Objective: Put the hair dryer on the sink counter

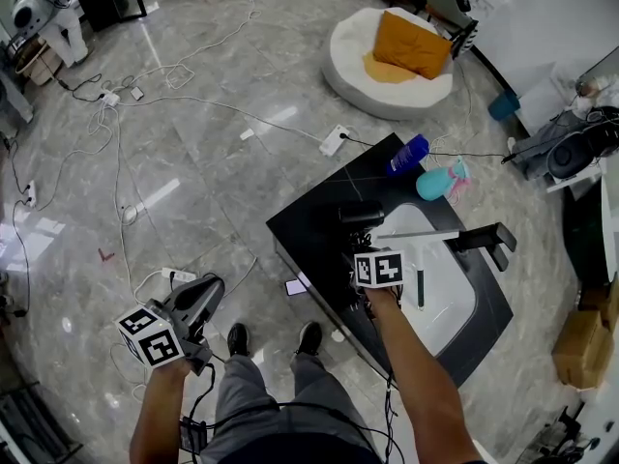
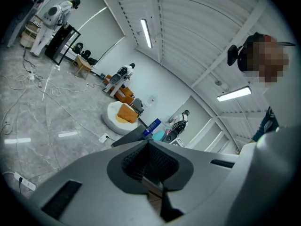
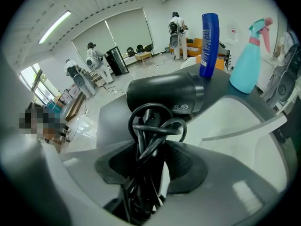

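Filling the lower right of the head view, the black sink counter (image 1: pixel 309 228) with its white basin (image 1: pixel 450 303) is the goal. The work crowds its near left part, probably because that bare strip beside the basin is flat enough to take the load. The left tongs (image 1: pixel 205 296) hang at the lower left of that view, over the floor and well apart from the counter. Their jaws are pressed together on nothing, so they seem parked out of the way. The right tongs (image 3: pixel 151 149) point steeply down at the counter with jaws standing wide, and the pads do not seem to bite on what stands between them, which reads as a release. The hair dryer (image 3: pixel 164 94) lies on its side on the counter just beside the basin rim, apparently already set down. It has a matte black barrel with a small printed label near one end. Its black cord (image 3: pixel 153 124) is looped in a loose bundle that rises between the open jaws.
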Demonstrator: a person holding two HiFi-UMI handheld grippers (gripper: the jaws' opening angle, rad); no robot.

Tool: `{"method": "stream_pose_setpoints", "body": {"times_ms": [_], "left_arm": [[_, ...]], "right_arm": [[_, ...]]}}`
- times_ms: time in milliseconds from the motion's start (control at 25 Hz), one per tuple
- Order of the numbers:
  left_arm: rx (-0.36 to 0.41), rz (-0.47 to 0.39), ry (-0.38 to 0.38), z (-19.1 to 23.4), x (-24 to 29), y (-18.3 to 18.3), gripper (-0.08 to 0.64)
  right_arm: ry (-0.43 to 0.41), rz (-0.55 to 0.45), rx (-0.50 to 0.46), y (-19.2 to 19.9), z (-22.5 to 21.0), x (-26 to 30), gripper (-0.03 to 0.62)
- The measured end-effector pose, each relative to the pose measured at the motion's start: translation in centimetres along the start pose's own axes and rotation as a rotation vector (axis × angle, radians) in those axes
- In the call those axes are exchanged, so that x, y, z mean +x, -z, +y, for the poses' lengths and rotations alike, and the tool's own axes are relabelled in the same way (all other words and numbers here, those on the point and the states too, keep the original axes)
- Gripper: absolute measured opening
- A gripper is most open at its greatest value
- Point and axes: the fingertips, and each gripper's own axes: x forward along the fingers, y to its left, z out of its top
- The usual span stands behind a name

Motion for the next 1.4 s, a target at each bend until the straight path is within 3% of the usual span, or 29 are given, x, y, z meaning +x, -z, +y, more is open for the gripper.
{"method": "stream_pose_setpoints", "body": {"times_ms": [320, 1400], "left_arm": [[0.003, 0.004, 0.005, 0.0, 0.5, -0.5, 0.005], [0.007, 0.009, 0.007, 0.2, 0.8, -1.2, 0.005]], "right_arm": [[0.052, 0.001, 0.036, -0.8, 0.4, 0.4, 0.199], [-0.023, -0.004, 0.058, 0.1, 0.8, -0.1, 0.238]]}}
